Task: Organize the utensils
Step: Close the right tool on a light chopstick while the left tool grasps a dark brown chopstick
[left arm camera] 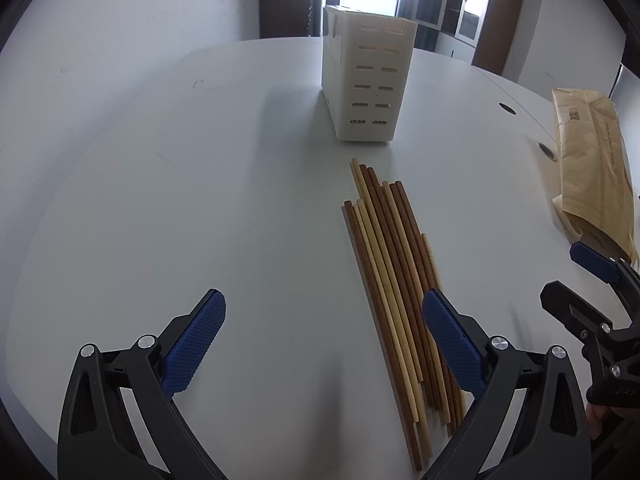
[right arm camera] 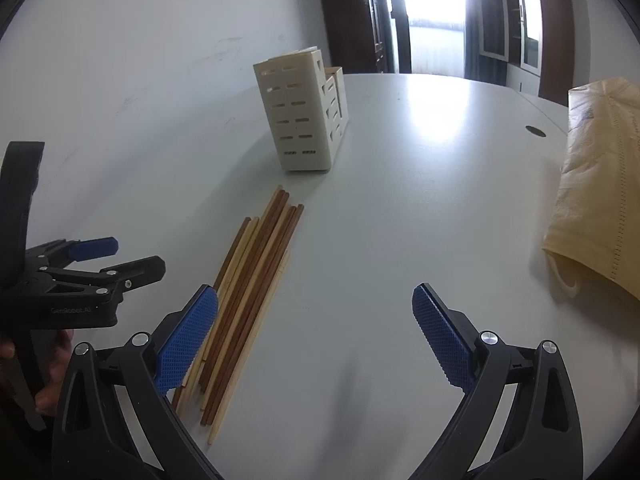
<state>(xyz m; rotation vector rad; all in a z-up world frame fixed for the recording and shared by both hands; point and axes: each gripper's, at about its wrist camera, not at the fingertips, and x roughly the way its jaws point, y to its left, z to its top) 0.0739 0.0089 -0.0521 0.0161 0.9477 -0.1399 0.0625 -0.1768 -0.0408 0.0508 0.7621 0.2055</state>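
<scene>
The left gripper (left arm camera: pixel 324 340) is wide open and holds nothing; in its own view its right pad sits over the near part of the chopsticks (left arm camera: pixel 394 280), at about 5 o'clock. The right gripper (right arm camera: pixel 316 340) is also wide open and empty, and its left pad covers the same bundle at about 7 o'clock in the right view. The chopsticks, dark and pale mixed, lie flat and loose on the table (left arm camera: pixel 160 180), side by side with uneven ends, between the two grippers. I judge that sorting has not started, because no stick is in the holder (left arm camera: pixel 366 80). The risk, I think, is that a grip on such thin, round sticks takes several at once or lets one roll away, since they touch each other and lie flat on a smooth top. The two grippers are also near each other over the bundle, so they may knock together. Farther away, at 12 o'clock just beyond the tips, the white slotted holder stands upright; a tilted stick could hit its wall and push it. A paper bag (right arm camera: pixel 596 184) lies at 3 o'clock, well apart, and blocks nothing.
</scene>
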